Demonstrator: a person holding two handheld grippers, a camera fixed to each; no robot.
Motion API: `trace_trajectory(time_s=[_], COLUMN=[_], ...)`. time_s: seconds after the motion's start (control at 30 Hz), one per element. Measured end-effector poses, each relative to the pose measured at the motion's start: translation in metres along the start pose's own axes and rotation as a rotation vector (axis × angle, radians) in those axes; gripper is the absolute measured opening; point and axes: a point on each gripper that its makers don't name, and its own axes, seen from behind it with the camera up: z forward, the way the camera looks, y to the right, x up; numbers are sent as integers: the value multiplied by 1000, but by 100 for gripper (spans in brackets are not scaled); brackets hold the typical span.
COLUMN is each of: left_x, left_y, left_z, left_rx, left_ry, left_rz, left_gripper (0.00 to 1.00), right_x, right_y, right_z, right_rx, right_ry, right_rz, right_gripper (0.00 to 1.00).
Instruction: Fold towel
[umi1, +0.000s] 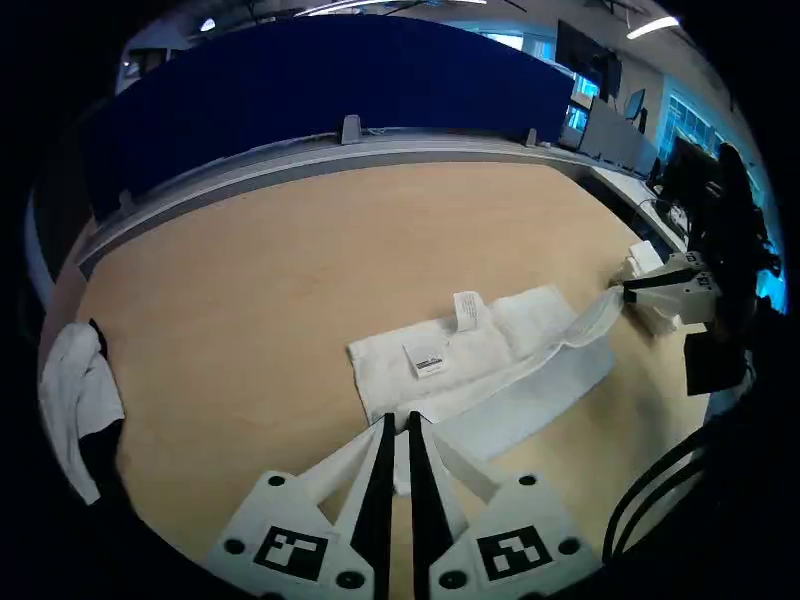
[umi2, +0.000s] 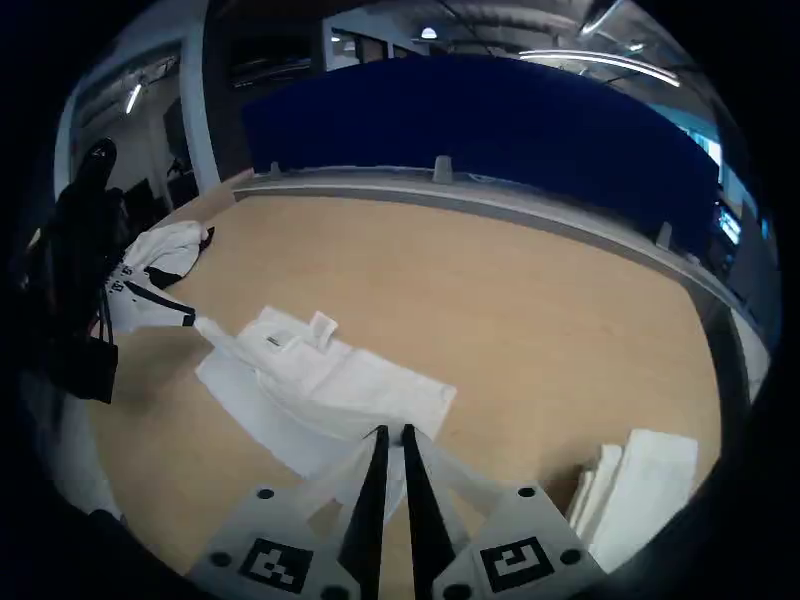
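White towel (umi1: 500, 350) lies partly folded on the wooden surface (umi1: 300, 260) - long and narrow, with a lower layer sticking out along one long side. 2 tags (umi1: 467, 308) sit on its top face, 1 standing up and 1 lying flat.

Left gripper (umi1: 399, 422) is at one end of the towel. Its fingers are clenched on a corner, with white cloth pinched in the narrow gap between them. Right gripper (umi2: 390, 432) is at the opposite end in the same state, fingers clamped on a corner with cloth bunched between.

A raised edge of the towel runs from one gripper to the other, lifted a little off the layer below. In the left gripper view the right gripper sits at the far end, and a strip of towel rises off the surface to its tips. In the right gripper view the left gripper is at the far left, with the towel corner pulled up to it.

Heap of white cloth (umi1: 75, 400) with a dark part in it sits at the surface's edge beyond the left gripper, well apart from the towel. Stack of folded white towels (umi2: 640, 490) sits near the right gripper, apart from the towel. Blue divider (umi1: 330, 80) runs along the far edge of the surface. Black cables (umi1: 660, 480) loop at the lower right of the left gripper view.
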Motion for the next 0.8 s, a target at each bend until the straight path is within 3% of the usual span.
trace_trajectory(time_s=[0.4,0.7,0.8], left_x=[-6,-5,-5], left_y=[-10,-15,-18], left_z=[36,45,46], left_rx=[14,35,47], left_ry=[-24,-19,-20], left_rz=[-35,-25,-24], left_gripper=[10,11,11], right_x=[-15,-17,-15], right_y=[15,20,22], right_z=[37,50,52], right_rx=[-30,-60,-67], right_ry=[-53,-68,-66], right_rz=[50,61,66], right_gripper=[12,17,25])
